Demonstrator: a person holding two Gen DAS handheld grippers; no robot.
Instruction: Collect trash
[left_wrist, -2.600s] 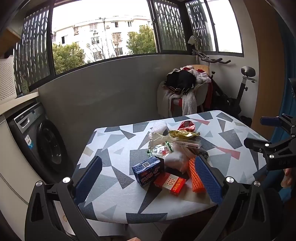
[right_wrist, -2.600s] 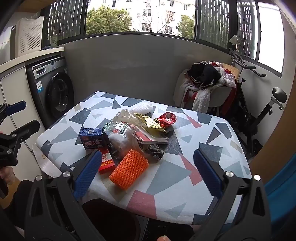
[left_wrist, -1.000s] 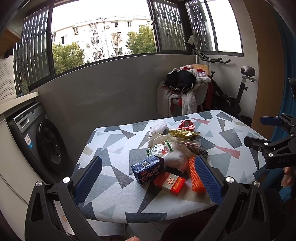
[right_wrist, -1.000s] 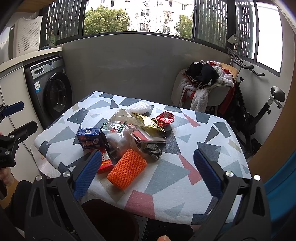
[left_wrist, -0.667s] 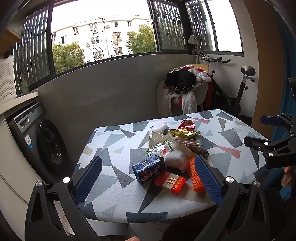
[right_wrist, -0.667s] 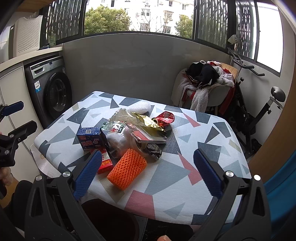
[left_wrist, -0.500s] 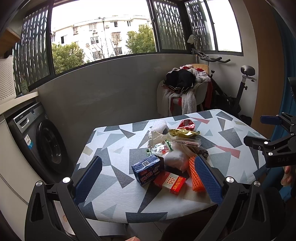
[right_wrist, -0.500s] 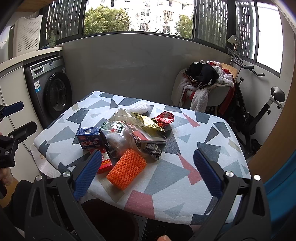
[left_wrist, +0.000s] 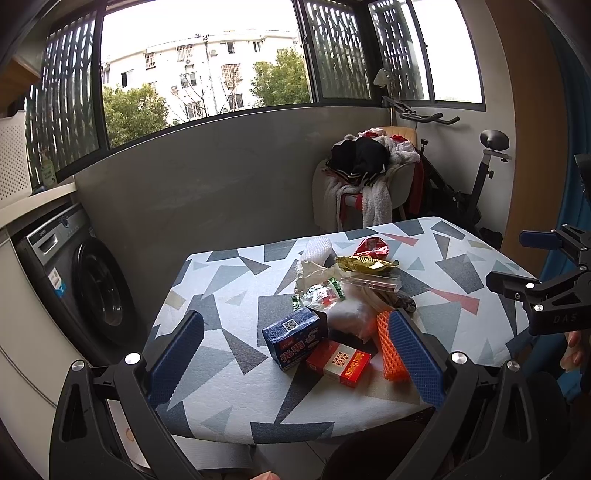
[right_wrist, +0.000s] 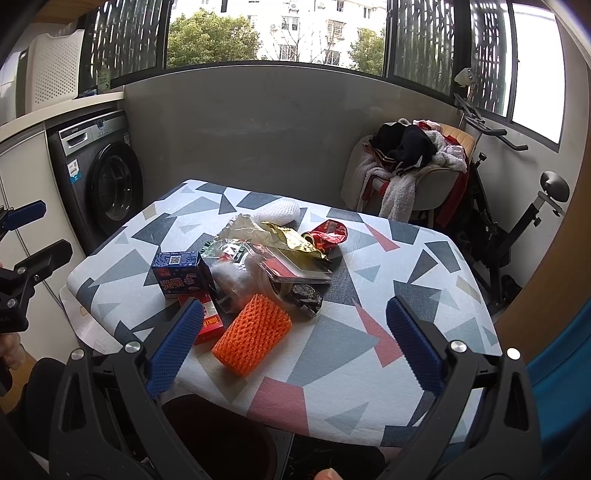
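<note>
Two wide-spread, empty jaws frame my left gripper (left_wrist: 295, 350); the blue cardboard box (left_wrist: 295, 338) sits at twelve o'clock. Right view: right gripper (right_wrist: 295, 345) equally agape, empty, orange foam net (right_wrist: 252, 339) at eleven o'clock near the table (right_wrist: 424, 295) edge; I judge a clumsy nudge could topple it.

Triangle-patterned tablecloth (right_wrist: 369, 354) — orange foam net (right_wrist: 251, 334), blue box (right_wrist: 181, 273), perhaps gold wrapper (right_wrist: 291, 236)

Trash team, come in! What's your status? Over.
Both tongs open, left and right, holding nothing. Trash pile untouched on table. Nothing in the way.
</note>
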